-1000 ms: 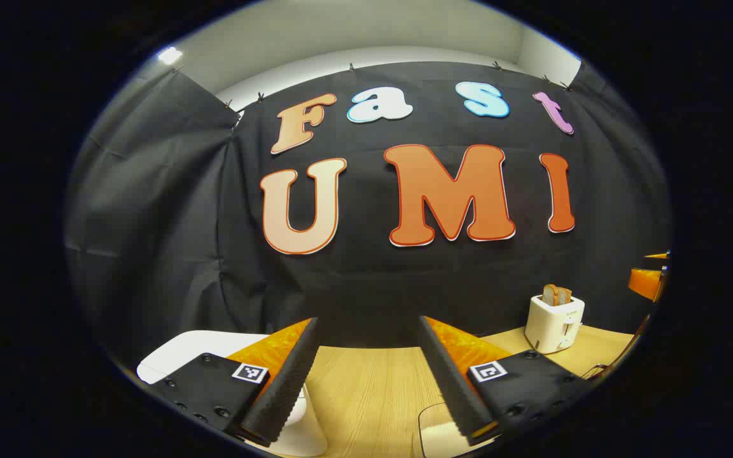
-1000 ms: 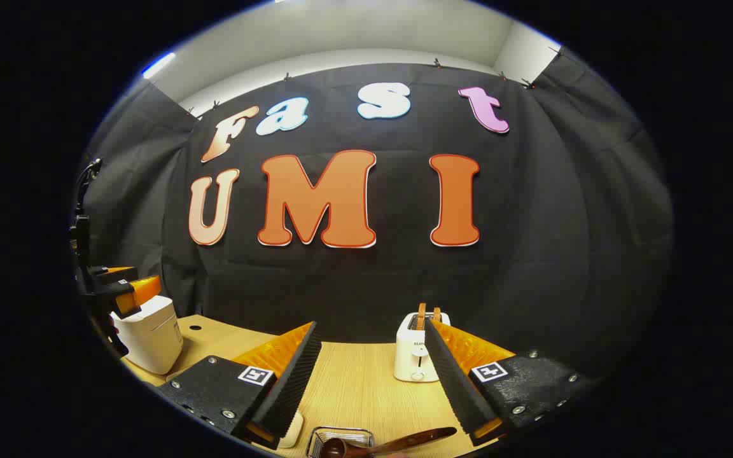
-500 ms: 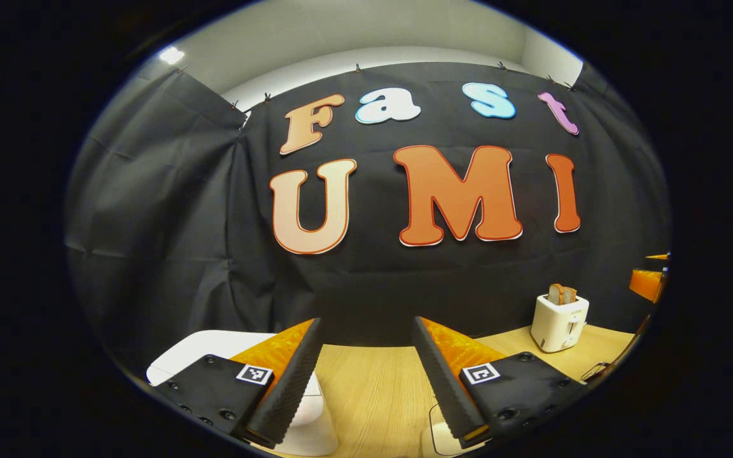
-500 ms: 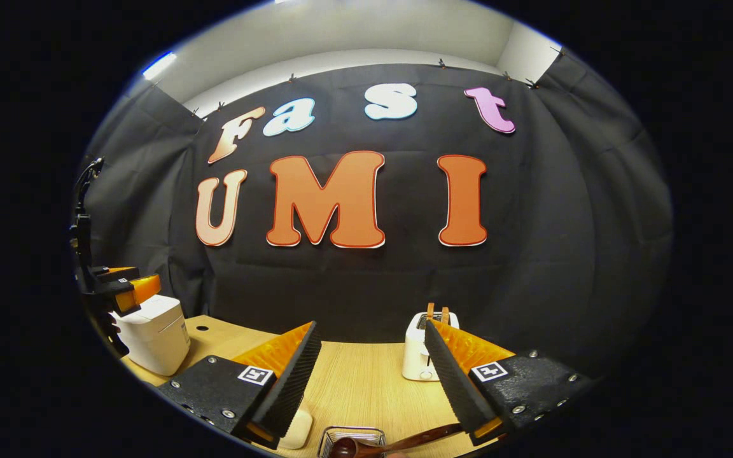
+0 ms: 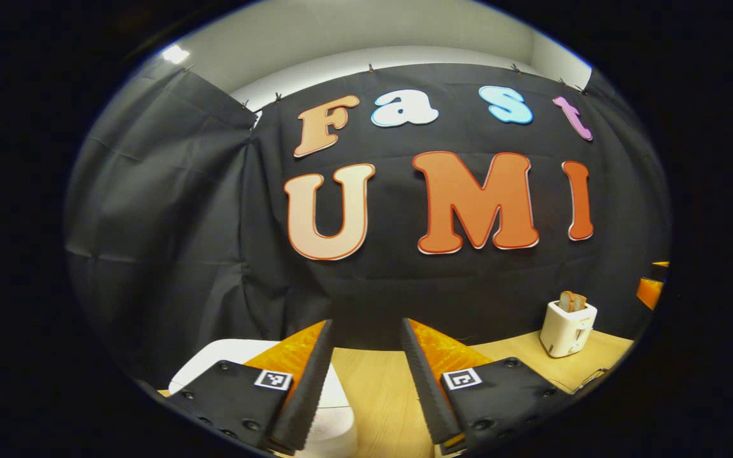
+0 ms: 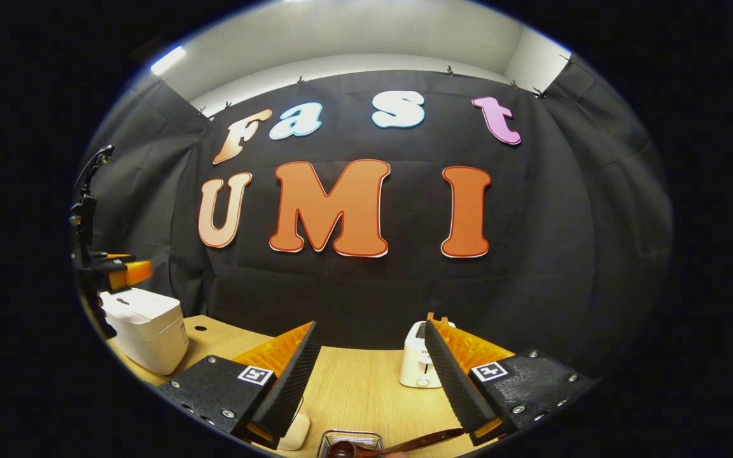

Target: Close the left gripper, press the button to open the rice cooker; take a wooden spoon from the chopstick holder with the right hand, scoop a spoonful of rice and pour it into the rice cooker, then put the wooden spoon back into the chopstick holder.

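Across the booth's wooden table (image 6: 354, 388), the biggest item is the white rice cooker (image 6: 144, 327), standing at the far left edge in the right gripper view with its lid down. In the left gripper view the same cooker (image 5: 335, 416) sits low, directly under and partly hidden behind the left gripper (image 5: 360, 381), whose fingers stand apart with a moderate gap between them and nothing held; the right gripper view shows that gripper (image 6: 115, 273) hovering just above the cooker's top, though whether it touches the lid cannot be told.

Next in size, a white toaster (image 6: 418, 362) with bread in its slots stands near the back of the table, partly behind the right gripper's finger; in the left gripper view it (image 5: 568, 327) appears far to the right.

At the front edge in the right gripper view, the right gripper (image 6: 373, 381) is spread wide and empty, above a wire chopstick holder (image 6: 350, 439). A wooden spoon (image 6: 398, 442) lies across the holder, bowl at the holder and handle running rightward beneath the right finger. A small pale object (image 6: 295, 432) lies just left of the holder, partly hidden.
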A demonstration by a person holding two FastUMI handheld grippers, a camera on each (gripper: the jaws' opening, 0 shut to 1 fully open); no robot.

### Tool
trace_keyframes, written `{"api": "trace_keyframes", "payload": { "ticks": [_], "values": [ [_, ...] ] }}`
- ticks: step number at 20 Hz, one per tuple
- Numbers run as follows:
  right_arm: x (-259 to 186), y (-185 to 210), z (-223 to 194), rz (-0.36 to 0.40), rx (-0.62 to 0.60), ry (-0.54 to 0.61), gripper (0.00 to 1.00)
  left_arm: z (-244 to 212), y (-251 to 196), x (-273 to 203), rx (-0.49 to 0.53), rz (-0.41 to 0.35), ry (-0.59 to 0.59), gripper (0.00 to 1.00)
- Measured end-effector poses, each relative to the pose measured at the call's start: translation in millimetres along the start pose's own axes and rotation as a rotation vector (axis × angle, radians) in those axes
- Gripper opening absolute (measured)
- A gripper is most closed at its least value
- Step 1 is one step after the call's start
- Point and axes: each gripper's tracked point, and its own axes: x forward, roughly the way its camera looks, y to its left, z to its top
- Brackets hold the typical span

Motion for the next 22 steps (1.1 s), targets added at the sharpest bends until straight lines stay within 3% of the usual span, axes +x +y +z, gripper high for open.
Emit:
{"api": "trace_keyframes", "payload": {
  "ticks": [2,6,8,13,22],
  "values": [
    [0,-1,-1,0.004,0.007,0.004,0.97,2,30,6,0.022,0.087,0.021,0.48],
    [-4,-11,-10,-0.016,0.000,0.029,0.97,-4,70,13,-0.013,0.152,0.089,0.05],
    [-7,-13,-10,-0.018,0.005,0.036,0.97,-14,89,16,-0.029,0.177,0.163,0.04],
    [-13,-23,-10,-0.037,0.006,0.043,0.97,-36,111,20,-0.100,0.142,0.342,0.04],
    [-27,-44,-26,-0.073,0.014,0.079,0.98,-84,114,1,-0.166,0.088,0.606,0.04]
  ]
}}
